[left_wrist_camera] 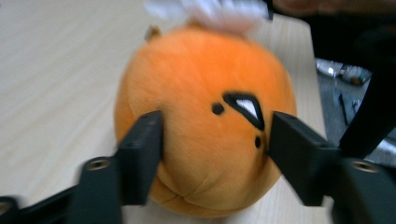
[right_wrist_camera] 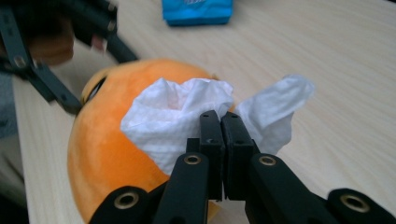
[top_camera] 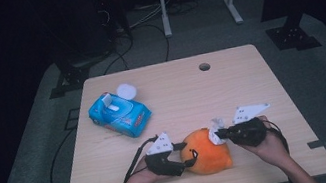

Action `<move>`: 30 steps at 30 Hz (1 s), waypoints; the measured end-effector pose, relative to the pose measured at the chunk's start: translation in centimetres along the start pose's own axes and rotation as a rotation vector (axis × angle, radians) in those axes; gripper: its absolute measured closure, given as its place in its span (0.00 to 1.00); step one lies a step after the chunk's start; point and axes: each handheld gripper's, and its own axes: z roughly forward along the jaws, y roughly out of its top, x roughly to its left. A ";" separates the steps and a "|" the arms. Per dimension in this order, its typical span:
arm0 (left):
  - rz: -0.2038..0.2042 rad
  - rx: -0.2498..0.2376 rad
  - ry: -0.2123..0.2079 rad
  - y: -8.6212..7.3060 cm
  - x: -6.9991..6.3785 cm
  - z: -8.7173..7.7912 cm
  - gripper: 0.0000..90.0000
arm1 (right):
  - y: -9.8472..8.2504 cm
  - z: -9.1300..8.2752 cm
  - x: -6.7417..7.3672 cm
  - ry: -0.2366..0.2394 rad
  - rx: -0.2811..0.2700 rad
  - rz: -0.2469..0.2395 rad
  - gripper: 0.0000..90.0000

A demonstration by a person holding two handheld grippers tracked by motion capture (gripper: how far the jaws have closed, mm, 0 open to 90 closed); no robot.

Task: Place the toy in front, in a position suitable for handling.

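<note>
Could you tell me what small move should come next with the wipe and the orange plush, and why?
Probably drag the wipe across the plush's top. The right gripper is shut on the wipe, which already rests on the orange fabric, and the left gripper straddles the plush on the table with its fingers against the sides, so it seems braced for wiping.

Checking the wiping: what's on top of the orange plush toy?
A crumpled white wipe lies on the orange plush toy, pinched in the right gripper; the fur beneath it is covered.
</note>
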 end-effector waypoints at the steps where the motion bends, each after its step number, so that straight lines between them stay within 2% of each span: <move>1: -0.032 -0.046 0.013 0.5 0.2 -0.4 0.31 | -0.1 -0.1 0.1 0.000 0.010 -0.015 0.98; 2: -0.032 -0.046 0.013 0.5 0.2 -0.4 0.27 | -0.1 -0.1 0.1 0.000 0.010 -0.015 0.98; 3: -0.043 -0.044 0.035 0.8 0.4 -0.2 0.25 | -0.4 -0.4 0.2 0.031 0.012 -0.027 0.98; 4: -0.043 -0.044 0.035 0.8 0.4 -0.2 0.24 | -0.4 -0.6 0.3 0.038 0.016 -0.029 0.98; 5: -0.048 -0.025 0.017 0.6 0.5 0.5 0.26 | -0.4 -0.7 0.3 0.034 0.020 -0.035 0.98; 6: -0.048 -0.025 0.017 0.6 0.5 0.5 0.32 | -0.2 -0.8 0.4 0.028 0.017 -0.038 0.98; 7: -0.039 -0.017 0.008 0.4 0.3 0.8 0.32 | -0.2 -0.8 0.4 0.028 0.017 -0.038 0.98; 8: -0.003 -0.001 0.016 0.3 -0.2 1.0 0.39 | 0.2 -0.8 0.7 0.007 0.005 -0.044 0.98; 9: 0.017 0.003 0.018 0.4 -0.5 1.0 0.42 | 0.4 -0.7 0.9 0.011 -0.009 -0.043 0.98; 10: 0.017 0.003 0.018 0.4 -0.5 1.0 0.43 | 0.4 -0.7 0.9 0.011 -0.009 -0.043 0.98; 11: 0.052 0.016 0.032 0.6 -1.1 0.9 0.44 | 1.1 -0.4 1.6 0.019 -0.043 -0.044 0.98; 14: 0.070 0.020 0.043 0.4 -1.3 0.8 0.45 | 1.8 0.3 2.2 0.017 -0.036 -0.077 0.98; 16: 0.066 0.014 0.042 0.3 -1.4 0.8 0.46 | 1.5 0.3 1.7 0.020 -0.029 -0.064 0.98; 18: 0.078 0.014 0.044 0.4 -1.5 0.8 0.47 | 1.3 0.2 1.3 0.013 -0.025 -0.052 0.98; 19: 0.093 0.008 0.040 0.6 -1.8 0.9 0.47 | 0.7 -0.3 0.5 -0.011 -0.005 -0.028 0.98; 20: 0.093 0.008 0.040 0.6 -1.8 0.9 0.47 | 0.4 -0.5 0.2 -0.015 -0.007 -0.019 0.98; 22: 0.120 0.007 0.030 0.9 -2.3 1.0 0.47 | 0.2 -0.9 0.2 -0.018 -0.014 -0.007 0.98; 25: 0.131 0.013 0.026 1.0 -2.5 1.1 0.48 | 0.7 -1.0 0.8 -0.017 -0.028 -0.019 0.98; 26: 0.141 0.014 0.022 1.1 -2.8 1.2 0.48 | 1.4 -0.6 1.6 0.006 -0.050 -0.039 0.98; 28: 0.146 0.018 0.023 1.1 -2.9 1.3 0.48 | 2.2 0.0 2.6 0.029 -0.056 -0.069 0.98; 30: 0.147 0.025 0.029 1.0 -2.9 1.2 0.49 | 2.6 0.4 3.1 0.023 -0.048 -0.100 0.98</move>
